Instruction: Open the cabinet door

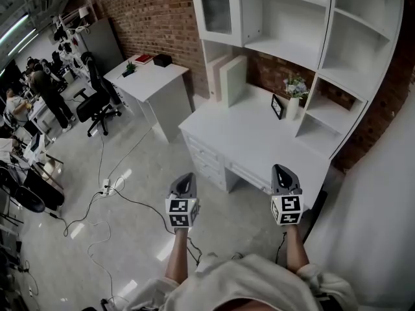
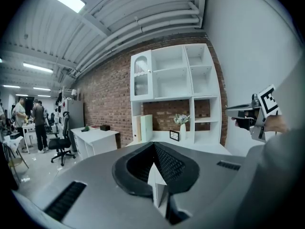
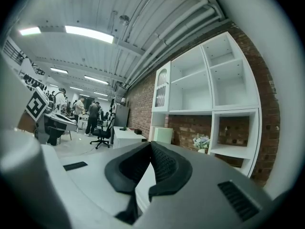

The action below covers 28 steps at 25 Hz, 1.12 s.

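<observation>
The cabinet door (image 1: 217,11) is a white-framed glass door at the top left of a white shelf unit (image 1: 337,63) above a desk (image 1: 253,141). It is closed, also in the left gripper view (image 2: 141,76) and the right gripper view (image 3: 161,90). My left gripper (image 1: 187,176) and right gripper (image 1: 279,169) hover side by side in front of the desk, well short of the door. In its own view the left gripper (image 2: 153,145) has its jaws together, nothing between them. The right gripper (image 3: 150,143) is shut and empty too.
A vase of flowers (image 1: 295,89), a small picture frame (image 1: 277,106) and upright white boxes (image 1: 232,80) stand on the desk. A second white desk (image 1: 152,76), an office chair (image 1: 97,105) and floor cables (image 1: 107,188) lie to the left. People stand at far left.
</observation>
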Tool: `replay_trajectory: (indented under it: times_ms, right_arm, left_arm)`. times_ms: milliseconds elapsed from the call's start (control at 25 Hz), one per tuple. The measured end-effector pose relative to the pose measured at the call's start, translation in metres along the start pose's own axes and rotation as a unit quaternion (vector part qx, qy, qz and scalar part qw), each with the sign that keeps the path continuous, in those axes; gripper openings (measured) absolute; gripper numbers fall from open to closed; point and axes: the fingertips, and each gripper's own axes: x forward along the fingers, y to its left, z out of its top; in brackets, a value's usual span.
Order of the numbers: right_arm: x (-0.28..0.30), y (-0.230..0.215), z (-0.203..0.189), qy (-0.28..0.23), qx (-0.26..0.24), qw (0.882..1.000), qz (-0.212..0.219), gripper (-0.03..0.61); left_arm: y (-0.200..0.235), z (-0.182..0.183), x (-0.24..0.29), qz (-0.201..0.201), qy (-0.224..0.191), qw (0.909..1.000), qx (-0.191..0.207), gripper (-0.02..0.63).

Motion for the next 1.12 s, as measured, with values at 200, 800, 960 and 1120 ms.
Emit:
replay_trajectory:
  times_ms: [200, 800, 960, 1120]
  right_arm:
    - [0.015, -0.007, -0.005, 0.001, 0.002, 1.0, 0.004, 0.014]
    - [0.131, -0.008, -0.016, 0.023, -0.012, 1.0, 0.007, 0.014]
    - [0.176, -0.007, -0.006, 0.025, -0.013, 1.0, -0.004, 0.014]
    - [0.216, -0.004, 0.001, 0.027, -0.014, 0.999, -0.017, 0.014]
  left_arm:
    - [0.0, 0.001, 0.016, 0.003, -0.001, 1.0, -0.001, 0.026]
    - [0.058, 0.004, 0.124, -0.012, -0.005, 0.9999, -0.01, 0.026]
    - [0.085, 0.016, 0.165, -0.032, -0.005, 0.9994, -0.011, 0.026]
    - [0.111, 0.026, 0.202, -0.048, -0.006, 0.9988, -0.012, 0.026]
